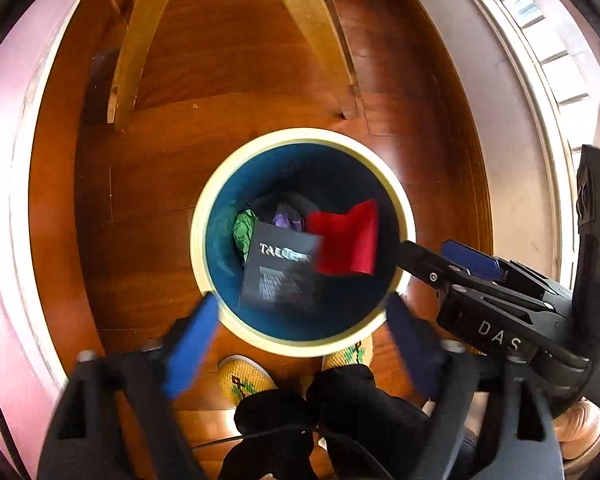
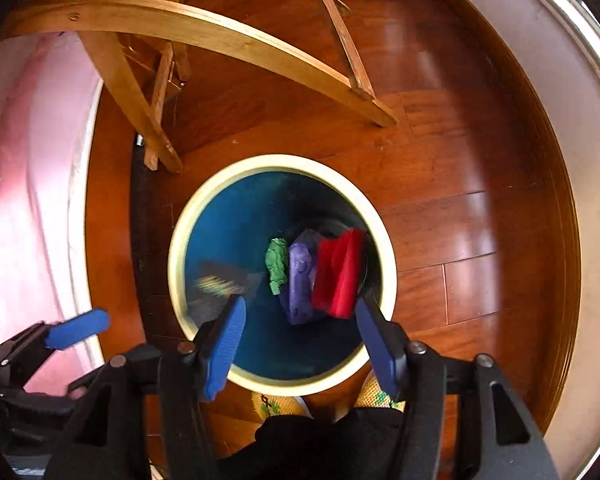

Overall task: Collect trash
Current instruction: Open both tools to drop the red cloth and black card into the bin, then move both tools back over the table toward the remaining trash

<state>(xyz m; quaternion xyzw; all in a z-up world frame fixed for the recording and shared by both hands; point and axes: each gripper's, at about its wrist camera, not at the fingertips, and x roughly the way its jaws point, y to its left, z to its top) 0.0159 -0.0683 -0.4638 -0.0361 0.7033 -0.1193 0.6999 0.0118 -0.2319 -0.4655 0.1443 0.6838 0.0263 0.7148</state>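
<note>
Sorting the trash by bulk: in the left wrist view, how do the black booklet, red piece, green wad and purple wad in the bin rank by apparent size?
1. black booklet
2. red piece
3. green wad and purple wad: both small and partly hidden under the booklet, so no ranking between them.

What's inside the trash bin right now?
Inside the bin: a black booklet, a red piece, a green wad and a purple wad. They cover most of the bottom.
</note>
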